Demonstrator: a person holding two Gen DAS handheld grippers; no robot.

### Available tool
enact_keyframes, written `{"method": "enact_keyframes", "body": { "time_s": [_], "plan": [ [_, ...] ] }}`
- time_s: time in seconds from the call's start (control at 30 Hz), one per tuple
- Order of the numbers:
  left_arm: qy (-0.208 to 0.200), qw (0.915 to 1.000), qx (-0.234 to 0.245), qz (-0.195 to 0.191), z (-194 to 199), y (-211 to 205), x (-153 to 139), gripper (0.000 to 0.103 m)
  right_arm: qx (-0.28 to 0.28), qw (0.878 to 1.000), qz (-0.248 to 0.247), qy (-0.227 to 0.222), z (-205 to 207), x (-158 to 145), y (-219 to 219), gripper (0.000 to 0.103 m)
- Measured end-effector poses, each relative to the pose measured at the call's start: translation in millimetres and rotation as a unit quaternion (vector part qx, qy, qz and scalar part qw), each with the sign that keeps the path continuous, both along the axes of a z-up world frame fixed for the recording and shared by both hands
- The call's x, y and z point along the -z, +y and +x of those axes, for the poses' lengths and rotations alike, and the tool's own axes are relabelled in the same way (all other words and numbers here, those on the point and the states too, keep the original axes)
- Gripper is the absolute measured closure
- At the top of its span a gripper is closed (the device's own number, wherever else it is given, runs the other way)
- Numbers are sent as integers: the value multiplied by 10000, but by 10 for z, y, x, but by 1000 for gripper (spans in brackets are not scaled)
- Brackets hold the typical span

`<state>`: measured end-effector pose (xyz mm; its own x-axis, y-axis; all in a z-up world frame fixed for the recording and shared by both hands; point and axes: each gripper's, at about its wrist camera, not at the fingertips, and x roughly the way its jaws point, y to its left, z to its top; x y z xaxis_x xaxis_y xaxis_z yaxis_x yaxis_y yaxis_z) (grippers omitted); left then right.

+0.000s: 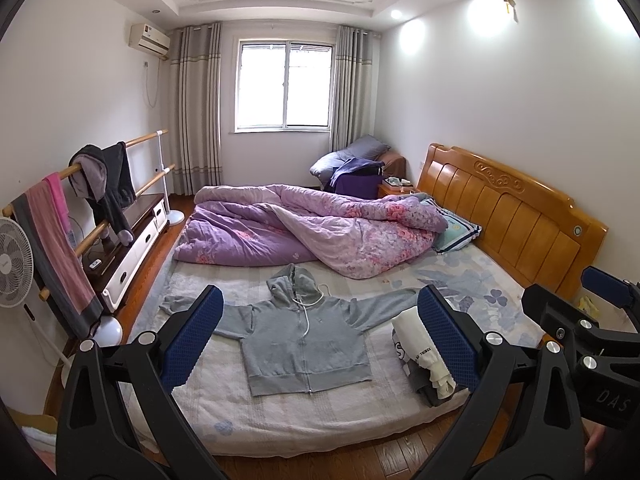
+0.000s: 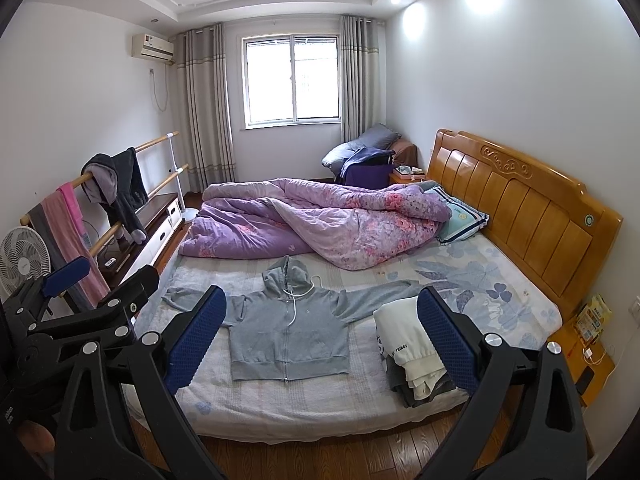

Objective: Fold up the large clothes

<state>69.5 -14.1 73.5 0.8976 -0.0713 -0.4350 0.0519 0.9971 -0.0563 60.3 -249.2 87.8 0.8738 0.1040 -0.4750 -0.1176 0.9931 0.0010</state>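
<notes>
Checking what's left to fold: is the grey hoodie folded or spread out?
Spread out. The hoodie lies flat on the bed, zipped, both sleeves stretched sideways, hood up top.

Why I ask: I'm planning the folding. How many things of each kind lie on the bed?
grey hoodie, spread flat: 1
folded clothes stack: 1
quilt: 1
pillow: 1
Total: 4

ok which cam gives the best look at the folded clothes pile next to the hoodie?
Right wrist: the pile shows its white top garment and the dark layers underneath, only its right edge cut by a finger. In the left wrist view the pile is more covered by that camera's own finger.
</notes>
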Motion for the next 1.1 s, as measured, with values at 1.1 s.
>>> {"method": "enact_keyframes", "body": {
  "time_s": [1.1],
  "plan": [
    [85, 10000, 18, 37, 109, 86, 62, 5, -30, 10000, 20, 91, 79, 141, 75, 10]
  ]
}}
